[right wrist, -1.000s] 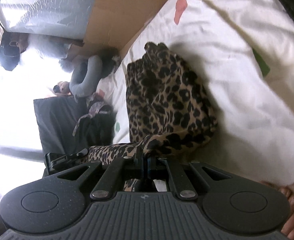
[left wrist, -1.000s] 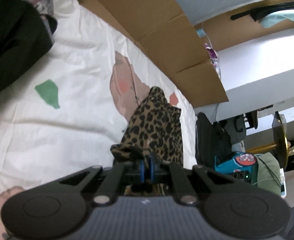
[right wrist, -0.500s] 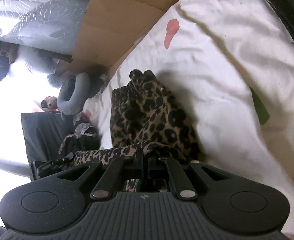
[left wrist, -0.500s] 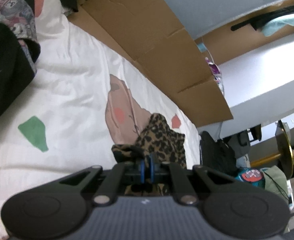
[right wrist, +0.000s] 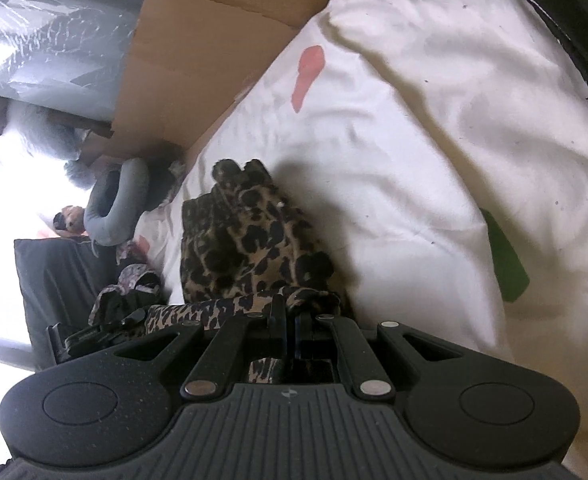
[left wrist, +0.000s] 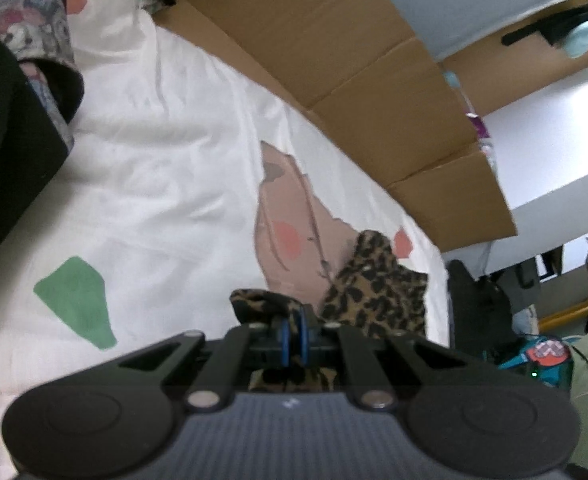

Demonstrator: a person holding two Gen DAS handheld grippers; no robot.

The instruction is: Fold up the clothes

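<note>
The left claw point(left wrist: 292, 330) was seen clamped on a bunched edge of the leopard-print garment point(left wrist: 377, 288), its blue-edged fingers pressed together with fabric between them. The right claw point(right wrist: 292, 320) was likewise closed on another edge of the same garment point(right wrist: 246, 240), a strip of the print stretching away to its left. The rest of the garment was heaped in a crumpled mound on the white bedsheet point(left wrist: 166, 184), just ahead of both claws. Green and pink patches were printed on the sheet. Flattened cardboard point(left wrist: 357, 60) was stood along the bed's far side, and a black garment point(left wrist: 6, 148) lay at the left.
</note>
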